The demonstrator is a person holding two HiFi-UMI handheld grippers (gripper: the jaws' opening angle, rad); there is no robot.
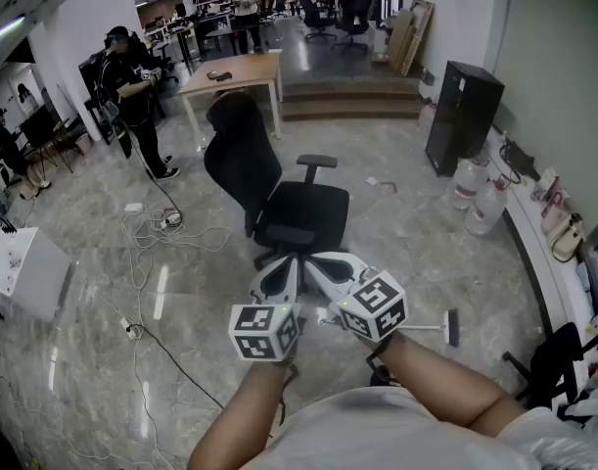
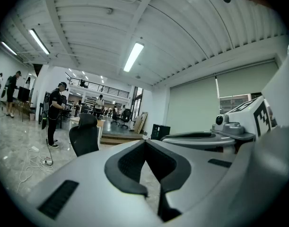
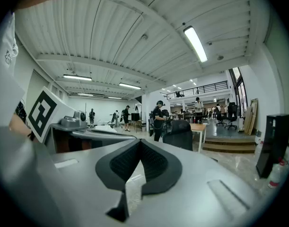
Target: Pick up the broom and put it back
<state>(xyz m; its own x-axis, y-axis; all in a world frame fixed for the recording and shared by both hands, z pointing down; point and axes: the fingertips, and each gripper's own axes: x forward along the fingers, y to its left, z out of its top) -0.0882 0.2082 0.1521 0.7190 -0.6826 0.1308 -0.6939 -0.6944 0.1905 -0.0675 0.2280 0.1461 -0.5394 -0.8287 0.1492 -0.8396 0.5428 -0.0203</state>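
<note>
The broom (image 1: 428,328) lies flat on the shiny floor at the lower right of the head view, with a thin pale handle and a dark head (image 1: 452,327) at its right end. My left gripper (image 1: 285,274) and right gripper (image 1: 323,262) are held side by side close to my body, pointing forward, left of the broom and apart from it. In the left gripper view the jaws of the left gripper (image 2: 145,142) meet at their tips with nothing between them. The right gripper (image 3: 140,142) is likewise shut and holds nothing. Neither gripper view shows the broom.
A black office chair (image 1: 289,204) stands just ahead of the grippers. Cables (image 1: 152,228) trail over the floor at left beside a white box (image 1: 20,267). Water bottles (image 1: 480,199) and a black cabinet (image 1: 462,116) stand along the right wall. A person (image 1: 132,96) stands by a table (image 1: 235,71).
</note>
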